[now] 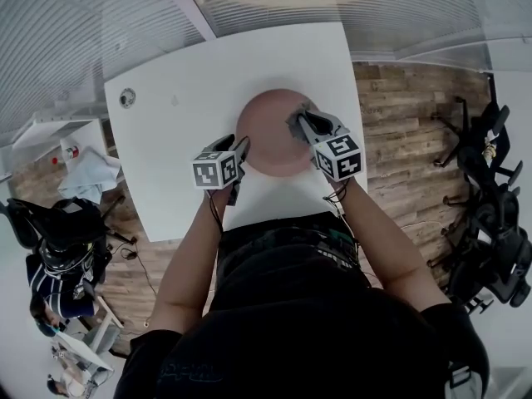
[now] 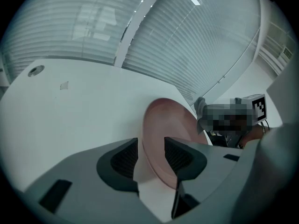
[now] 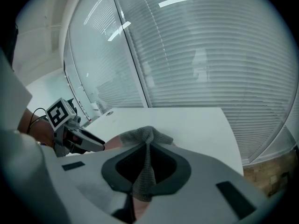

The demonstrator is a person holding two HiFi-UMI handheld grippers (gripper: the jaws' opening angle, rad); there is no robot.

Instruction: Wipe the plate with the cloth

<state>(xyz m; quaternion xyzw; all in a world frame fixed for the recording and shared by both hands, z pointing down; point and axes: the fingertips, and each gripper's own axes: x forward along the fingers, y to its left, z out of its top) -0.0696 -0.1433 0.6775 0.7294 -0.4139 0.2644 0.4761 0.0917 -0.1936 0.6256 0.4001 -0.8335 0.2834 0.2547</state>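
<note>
My left gripper is clamped on the pink plate by its rim over the white table. My right gripper pinches the grey cloth on it. I'd hold steady and sweep firm circles.

We see white table, round cable port near its far left corner. Wood plank floor to right, black office chairs on it. Slatted blinds beyond table. Pale crumpled sheet at left.
</note>
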